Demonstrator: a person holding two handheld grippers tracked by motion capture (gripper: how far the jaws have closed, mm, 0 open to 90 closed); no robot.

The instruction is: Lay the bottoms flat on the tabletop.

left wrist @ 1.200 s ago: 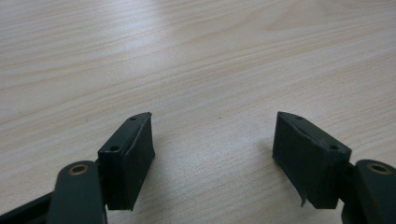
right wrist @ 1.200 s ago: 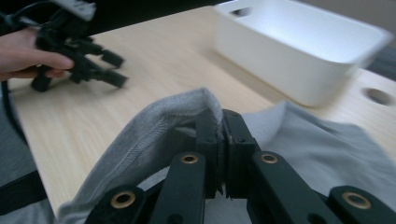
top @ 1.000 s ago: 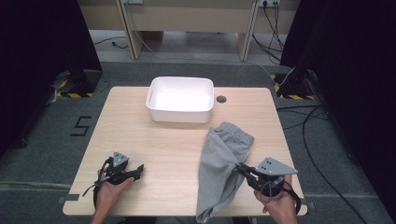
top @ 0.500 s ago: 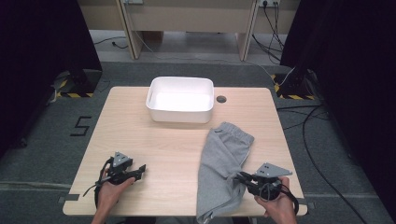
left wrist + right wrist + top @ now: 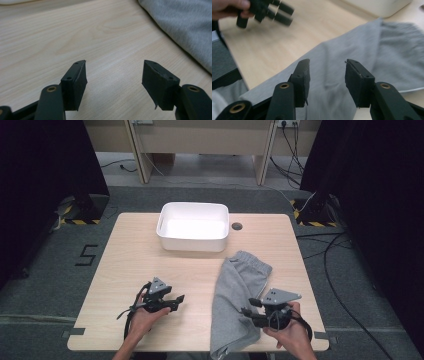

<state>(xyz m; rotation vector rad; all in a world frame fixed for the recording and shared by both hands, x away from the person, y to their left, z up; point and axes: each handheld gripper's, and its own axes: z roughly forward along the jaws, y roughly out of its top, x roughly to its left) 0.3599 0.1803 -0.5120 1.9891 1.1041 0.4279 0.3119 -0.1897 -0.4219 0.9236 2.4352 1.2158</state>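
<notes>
A grey garment (image 5: 234, 292) lies lengthwise on the right half of the wooden table (image 5: 135, 265), its near end hanging over the front edge. My right gripper (image 5: 248, 313) hovers at the garment's near right part, jaws open and pointing left. In the right gripper view the gripper (image 5: 326, 65) is open just above the grey cloth (image 5: 367, 42), with nothing between the fingers. My left gripper (image 5: 176, 300) is open near the front edge, pointing right toward the garment. The left gripper (image 5: 113, 68) is over bare wood, the cloth (image 5: 182, 25) ahead to the right.
A white empty tub (image 5: 193, 226) stands at the table's far middle, with a small round hole (image 5: 236, 226) in the tabletop beside it. The tub's edge (image 5: 379, 6) lies beyond the cloth. Cables and dark curtains surround the table on the floor.
My right gripper has shifted left and nearer the front edge, over the garment. My left gripper has moved right toward the garment. The garment lies much as before.
</notes>
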